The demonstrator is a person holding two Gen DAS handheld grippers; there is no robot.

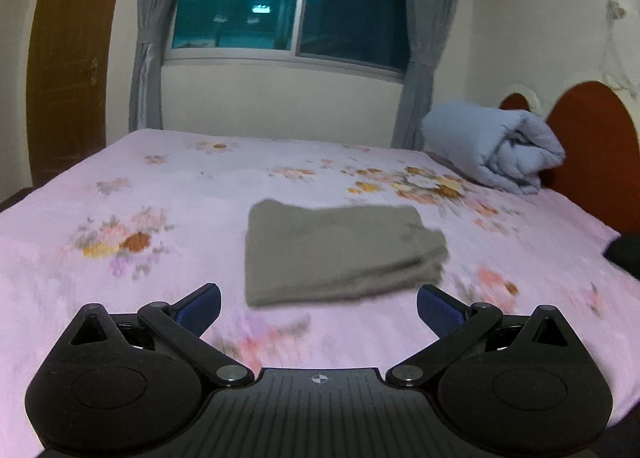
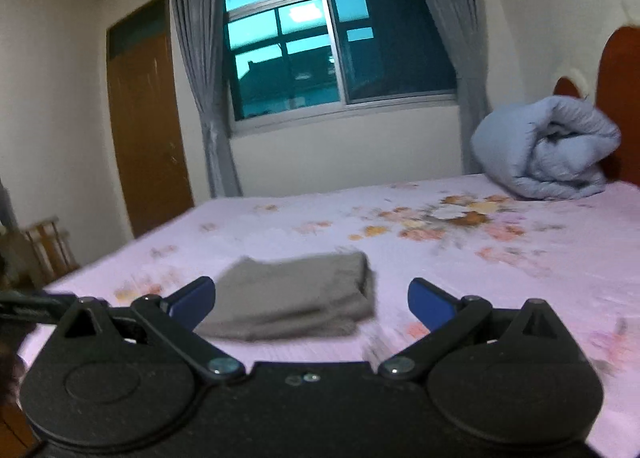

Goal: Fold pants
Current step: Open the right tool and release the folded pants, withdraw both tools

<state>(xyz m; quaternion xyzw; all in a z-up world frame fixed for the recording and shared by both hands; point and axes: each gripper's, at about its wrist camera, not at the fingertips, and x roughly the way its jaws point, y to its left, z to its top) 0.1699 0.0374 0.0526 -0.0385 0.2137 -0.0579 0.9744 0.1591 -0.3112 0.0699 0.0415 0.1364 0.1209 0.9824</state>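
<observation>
Grey-olive pants (image 1: 340, 254) lie folded into a flat rectangle on the pink floral bed (image 1: 168, 186). They also show in the right wrist view (image 2: 296, 298). My left gripper (image 1: 319, 304) is open and empty, held above the bed just short of the pants' near edge. My right gripper (image 2: 310, 300) is open and empty, also held back from the pants, with its blue fingertips (image 2: 192, 300) apart on either side of them in the view.
A rolled light-blue quilt (image 1: 496, 150) lies at the head of the bed by the red headboard (image 1: 592, 146). A window with grey curtains (image 1: 280, 6) and a wooden door (image 2: 144, 126) are behind. A dark object (image 1: 624, 250) sits at the bed's right edge.
</observation>
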